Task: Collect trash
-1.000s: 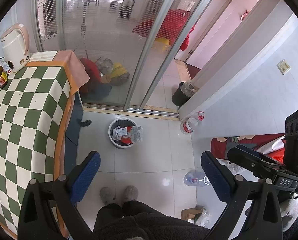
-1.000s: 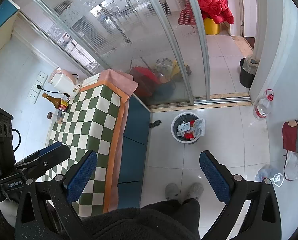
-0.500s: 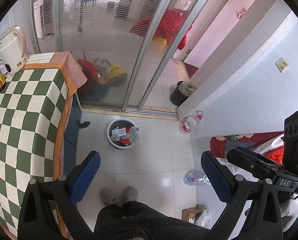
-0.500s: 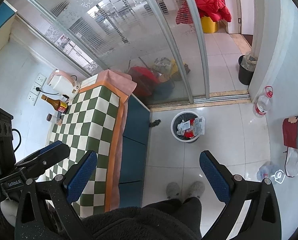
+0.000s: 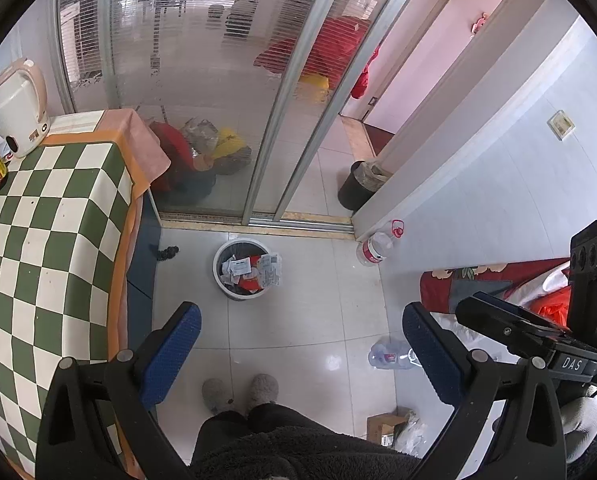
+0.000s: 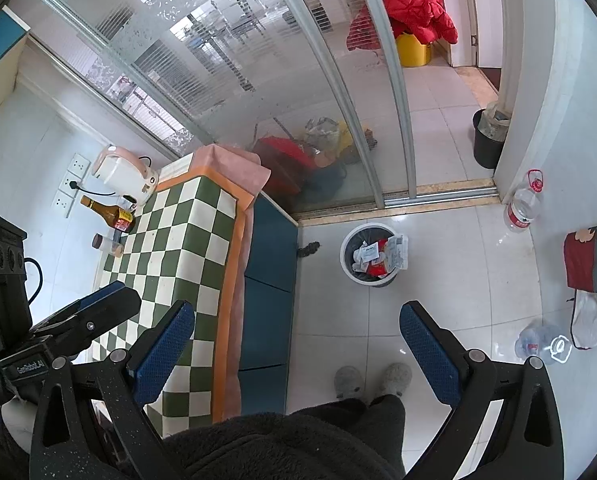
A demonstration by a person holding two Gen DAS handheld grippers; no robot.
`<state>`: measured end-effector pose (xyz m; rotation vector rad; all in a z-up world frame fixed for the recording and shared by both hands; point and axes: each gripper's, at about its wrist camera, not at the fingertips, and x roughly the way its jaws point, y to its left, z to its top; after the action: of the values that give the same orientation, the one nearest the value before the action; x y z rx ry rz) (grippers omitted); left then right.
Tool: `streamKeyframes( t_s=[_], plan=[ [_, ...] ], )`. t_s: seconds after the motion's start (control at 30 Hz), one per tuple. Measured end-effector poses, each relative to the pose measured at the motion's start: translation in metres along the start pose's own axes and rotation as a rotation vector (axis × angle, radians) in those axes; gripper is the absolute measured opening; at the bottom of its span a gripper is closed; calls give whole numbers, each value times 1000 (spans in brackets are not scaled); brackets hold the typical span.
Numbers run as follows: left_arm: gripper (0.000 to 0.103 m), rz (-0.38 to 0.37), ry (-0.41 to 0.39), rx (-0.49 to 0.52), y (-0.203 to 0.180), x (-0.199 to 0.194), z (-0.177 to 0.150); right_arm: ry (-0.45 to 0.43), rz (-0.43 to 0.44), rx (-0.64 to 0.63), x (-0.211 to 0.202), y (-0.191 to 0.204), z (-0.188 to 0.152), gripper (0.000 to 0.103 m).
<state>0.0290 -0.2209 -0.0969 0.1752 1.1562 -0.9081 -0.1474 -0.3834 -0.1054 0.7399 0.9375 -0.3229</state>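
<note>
A white round trash bin (image 5: 217, 264) stands on the tiled floor near the sliding door, filled with wrappers (image 5: 254, 272). It also shows in the right wrist view (image 6: 348, 258). My left gripper (image 5: 298, 352) is open and empty, held high above the floor. My right gripper (image 6: 296, 350) is open and empty too, above the floor by the table edge. A crushed clear bottle (image 5: 390, 357) lies on the floor at the right; it shows in the right wrist view (image 6: 536, 340) too.
A green-checked table (image 5: 38, 240) with a kettle (image 5: 18, 108) and a brown bottle (image 6: 106, 212) stands at the left. A large water bottle (image 5: 376, 246), a black bin (image 5: 358, 184), a cardboard box (image 5: 386, 426) and my slippers (image 5: 240, 392) are on the floor.
Both views have shifted slightly; the bin sits a little higher in the frames. Both grippers stay open and empty.
</note>
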Motion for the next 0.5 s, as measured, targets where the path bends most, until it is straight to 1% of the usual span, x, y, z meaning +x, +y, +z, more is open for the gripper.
streamKeyframes(
  t_s=[0.5],
  plan=[
    [103, 0, -3, 3, 0, 0, 2, -1, 2, -1, -2, -3, 3, 103]
  ],
)
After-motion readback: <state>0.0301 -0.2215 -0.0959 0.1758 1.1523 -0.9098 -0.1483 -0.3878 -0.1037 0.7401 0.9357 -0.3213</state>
